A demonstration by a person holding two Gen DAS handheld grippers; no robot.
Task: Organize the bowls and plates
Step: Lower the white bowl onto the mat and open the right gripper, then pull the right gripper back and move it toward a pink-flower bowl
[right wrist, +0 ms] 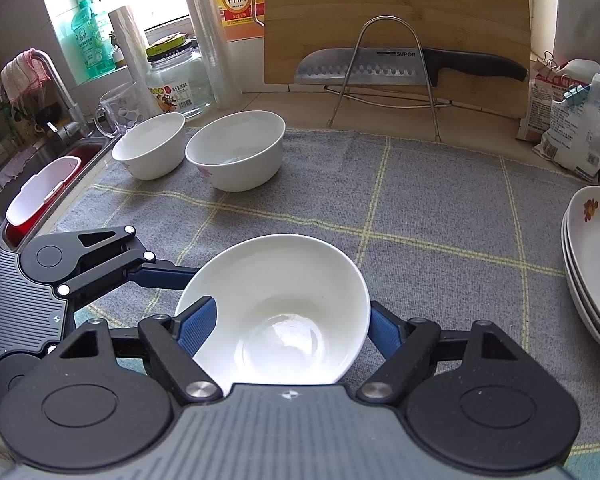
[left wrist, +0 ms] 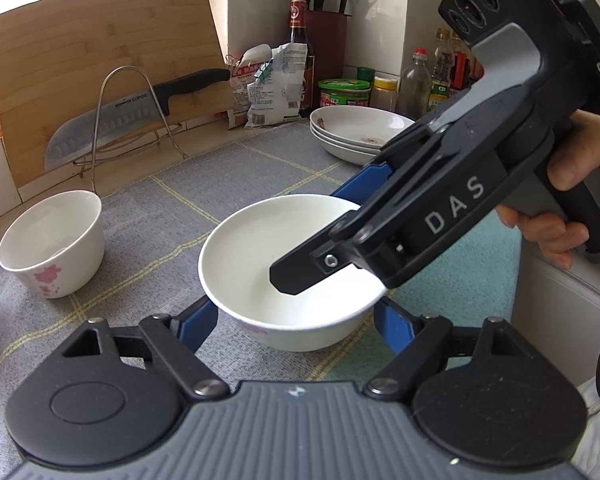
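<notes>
Where the grey checked mat (right wrist: 420, 200) lies nearest, a white bowl (left wrist: 260, 248) is seen upright on it, and both tools are gathered at it. The left gripper (left wrist: 296, 316) is set at the bowl's near side, with its jaws apart and one blue pad (left wrist: 198, 322) close against the wall on each side; whether the pads press cannot be told. The right gripper (right wrist: 290, 320), held by a hand (left wrist: 560, 200) at the right edge of the left wrist view, is brought in over the same bowl from the right. Its jaws are spread wide: one finger is lowered inside the rim, while the other is kept outside the wall, so the bowl's wall is straddled and not pinched.

Farther back on the left of the mat, two more white bowls (right wrist: 150, 146) (right wrist: 236, 150) are placed side by side, just touching or nearly so, each marked with a pink flower. On the right, a stack of shallow plates (left wrist: 360, 128) is found at the mat's edge, well apart from the bowls.

Beyond the mat, a large knife (right wrist: 360, 66) is rested across a wire rack (right wrist: 388, 60), and a wooden cutting board (right wrist: 396, 8) is leaned upright behind it. Bags, jars and bottles are lined along the far wall.
</notes>
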